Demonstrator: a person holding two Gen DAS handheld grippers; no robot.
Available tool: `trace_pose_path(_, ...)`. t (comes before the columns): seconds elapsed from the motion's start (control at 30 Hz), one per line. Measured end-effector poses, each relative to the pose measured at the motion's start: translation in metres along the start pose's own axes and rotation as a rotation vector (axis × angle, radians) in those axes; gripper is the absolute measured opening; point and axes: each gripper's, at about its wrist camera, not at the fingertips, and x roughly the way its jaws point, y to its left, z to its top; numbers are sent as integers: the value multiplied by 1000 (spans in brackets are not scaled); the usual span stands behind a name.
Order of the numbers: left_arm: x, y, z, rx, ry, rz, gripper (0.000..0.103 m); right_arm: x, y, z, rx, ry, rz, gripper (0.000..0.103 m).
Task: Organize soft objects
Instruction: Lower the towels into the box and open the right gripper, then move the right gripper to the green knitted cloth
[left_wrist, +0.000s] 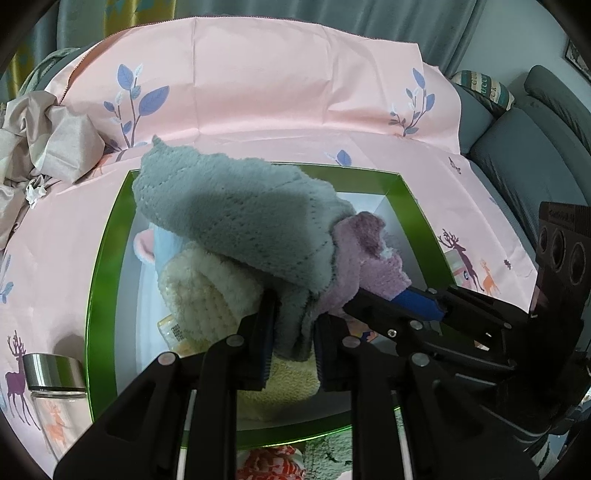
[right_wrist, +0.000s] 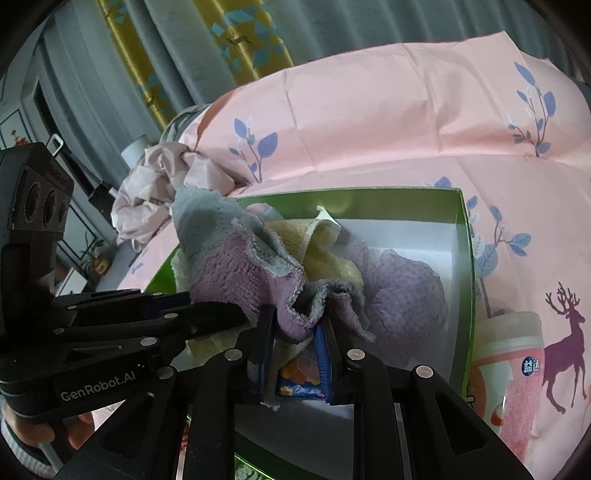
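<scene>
The pink deer-print cloth (left_wrist: 295, 92) spreads under and beyond both tongs, and the green box (left_wrist: 107, 258) sits on it right ahead of them, its white floor already crowded. Both tongs hang over the box and share one cloth, a two-sided towel (left_wrist: 236, 210), grey on one face and lilac on the other. The left gripper (left_wrist: 293, 343) is clenched on a bunched grey fold at its tips. The right gripper (right_wrist: 299, 332) comes in from the left gripper's right side and pinches the lilac-and-grey edge between its blue pads.

The largest risk, as I judge it, is the towel draping over the box's far-left rim instead of settling inside: its free corner reaches past that wall already. If one gripper lets go before the other, the cloth would swing toward whichever side holds.

Next, the cream towel (left_wrist: 207, 291) just below the left tips and the lilac mesh puff (right_wrist: 402, 284) ahead-right of the right tips leave little bare floor, so the towel may mound up (and slide out).

Smaller hazards stand outside the box: a glass jar (left_wrist: 55, 384) low to the left of the left gripper, and a pink tub (right_wrist: 513, 373) to the right of the right gripper, which a wide swing could tip.
</scene>
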Motion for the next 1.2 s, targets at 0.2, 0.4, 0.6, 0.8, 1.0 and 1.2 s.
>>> trace_pose_path(0.2, 3, -2, -3, 23, 29, 17, 25, -1, -5, -1, 12, 9, -27, 23)
trace_pose_path(0.4, 0, 1, -8, 14, 40, 24, 40, -7, -2, -3, -15, 3, -63, 25)
trace_pose_path(0.6, -11, 0, -9, 19, 21, 52, 66, -20, -6, -2, -17, -14, -132, 47)
trace_pose_path(0.8, -20, 0, -12, 27, 14, 93, 80, -36, -11, -2, 7, -43, -140, 62)
trace_pose_path(1.0, -34, -5, -17, 31, 13, 115, 82, -52, -1, -3, -22, -68, -178, 66)
trace_pose_path(1.2, -55, -11, -21, 32, -25, 118, 102, -75, 4, -8, -28, -102, -199, 71)
